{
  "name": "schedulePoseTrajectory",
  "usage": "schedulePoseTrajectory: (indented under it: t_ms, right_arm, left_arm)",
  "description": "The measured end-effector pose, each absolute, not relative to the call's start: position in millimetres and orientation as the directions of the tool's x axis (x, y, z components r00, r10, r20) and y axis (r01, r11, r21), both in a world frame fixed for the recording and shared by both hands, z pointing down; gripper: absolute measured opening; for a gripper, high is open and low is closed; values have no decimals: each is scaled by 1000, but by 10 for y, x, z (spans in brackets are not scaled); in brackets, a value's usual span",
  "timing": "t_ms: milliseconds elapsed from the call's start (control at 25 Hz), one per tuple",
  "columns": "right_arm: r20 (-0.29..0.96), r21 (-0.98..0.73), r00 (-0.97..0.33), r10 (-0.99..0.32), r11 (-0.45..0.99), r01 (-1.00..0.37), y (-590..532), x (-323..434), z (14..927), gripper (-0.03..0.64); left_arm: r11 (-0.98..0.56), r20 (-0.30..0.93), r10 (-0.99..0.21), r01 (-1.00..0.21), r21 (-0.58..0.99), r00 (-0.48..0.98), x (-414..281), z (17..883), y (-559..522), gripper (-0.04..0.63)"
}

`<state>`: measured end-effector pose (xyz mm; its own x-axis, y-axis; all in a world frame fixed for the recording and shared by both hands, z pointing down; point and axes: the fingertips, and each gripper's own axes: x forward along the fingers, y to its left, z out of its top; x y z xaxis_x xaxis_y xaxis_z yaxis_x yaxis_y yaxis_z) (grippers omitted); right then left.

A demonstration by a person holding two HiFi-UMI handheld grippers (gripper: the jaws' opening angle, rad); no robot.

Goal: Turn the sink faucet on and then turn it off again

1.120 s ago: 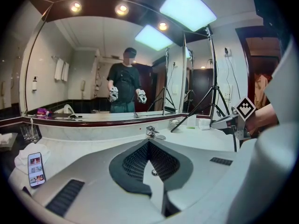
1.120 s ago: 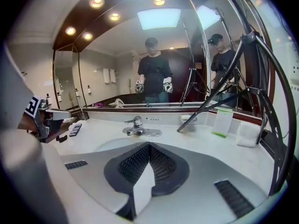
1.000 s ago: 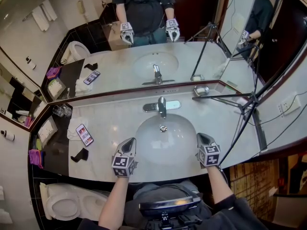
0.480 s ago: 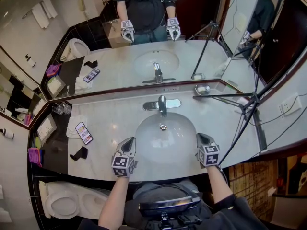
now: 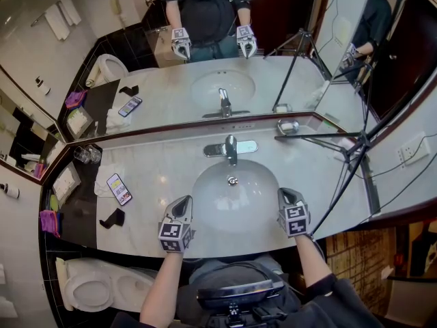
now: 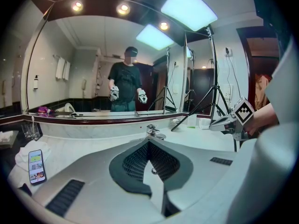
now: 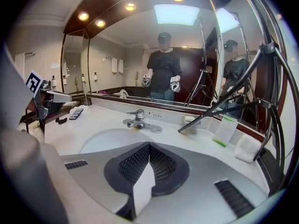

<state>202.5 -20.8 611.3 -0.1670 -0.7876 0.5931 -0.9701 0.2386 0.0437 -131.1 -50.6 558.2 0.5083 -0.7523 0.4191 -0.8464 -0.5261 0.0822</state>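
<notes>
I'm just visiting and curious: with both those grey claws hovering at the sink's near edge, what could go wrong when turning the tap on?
The curved chrome lever faucet looks smooth; the right gripper or left gripper, both shut, might slip off it. A black tripod leg crosses the pale marble counter right of the faucet, so a reach there could knock it. Opened too far, water may splash the lit smartphone lying left of the white oval basin.

Left tongs (image 5: 182, 205) and right tongs (image 5: 284, 197) closed, empty, tilted downward, well apart.
</notes>
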Motion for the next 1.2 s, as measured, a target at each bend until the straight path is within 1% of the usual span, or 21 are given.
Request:
schedulePoseTrajectory:
  t_ms: [200, 280, 320, 480, 600, 840, 920, 960, 1200]
  right_arm:
    - [588, 195, -167, -791, 339, -920, -385, 1898, 6078, 26]
    - [586, 257, -177, -791, 389, -885, -465, 1841, 6114, 46]
    - [589, 303, -175, -789, 417, -857, -507, 1808, 6104, 46]
    - [591, 515, -172, -788, 533, -671, -703, 1618, 6067, 52]
    - [593, 611, -186, -783, 588, -529, -886, 1455, 6117, 75]
    - [589, 715, -230, -775, 632, -300, -1317, 1120, 6223, 97]
    - [589, 736, -245, -770, 637, -229, -1455, 1011, 6282, 115]
    - [592, 743, -251, -766, 639, -199, -1523, 958, 6317, 127]
    - [608, 757, -281, -743, 649, -79, -1792, 650, 6485, 137]
  left_arm:
    - [-524, 429, -747, -847, 89, 507, -1308, 5645, -499, -5]
    - [-524, 434, -744, -847, 92, 508, -1293, 5682, -497, -5]
    - [-524, 436, -743, -846, 93, 508, -1285, 5698, -502, -5]
    - [-518, 443, -741, -849, 100, 504, -1253, 5759, -525, -5]
    - [-516, 447, -740, -850, 104, 504, -1232, 5819, -540, -5]
    - [-499, 451, -746, -860, 110, 491, -1229, 5909, -591, -5]
    - [-492, 454, -748, -864, 110, 484, -1248, 5932, -593, -5]
    - [-488, 455, -749, -866, 110, 480, -1266, 5942, -597, -5]
    - [-448, 464, -766, -887, 113, 446, -1454, 6001, -557, -5]
